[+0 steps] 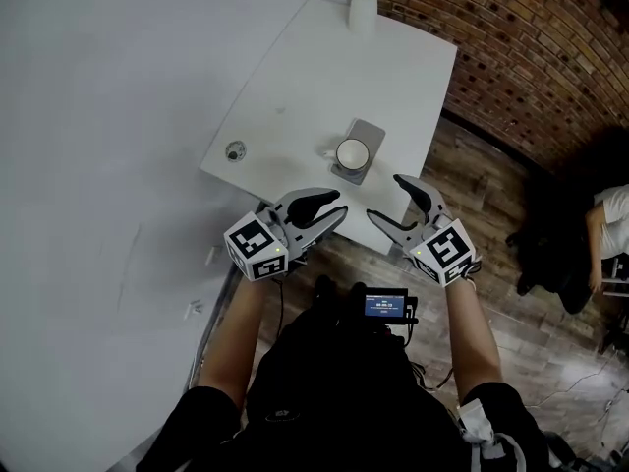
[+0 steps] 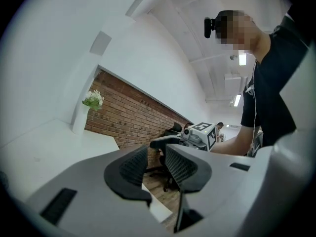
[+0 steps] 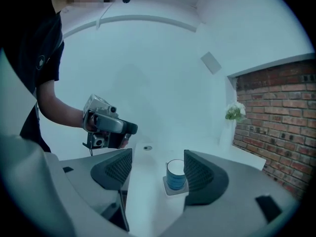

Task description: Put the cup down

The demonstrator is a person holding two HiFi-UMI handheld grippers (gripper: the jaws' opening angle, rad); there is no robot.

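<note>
Topping one coaster, one cup; left hand-held gripper barely open, right hand-held gripper wide, empty.

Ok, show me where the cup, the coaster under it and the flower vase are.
cup [image 1: 352, 153], head view, its open top.
coaster [image 1: 370, 132], head view, bare part beyond the cup.
vase [image 1: 363, 10], head view, its white body.

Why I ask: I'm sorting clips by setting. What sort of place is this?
Probably an office lounge or café-style room: a white table with a cup on a coaster and a vase, a brick wall, a wood floor.
</note>
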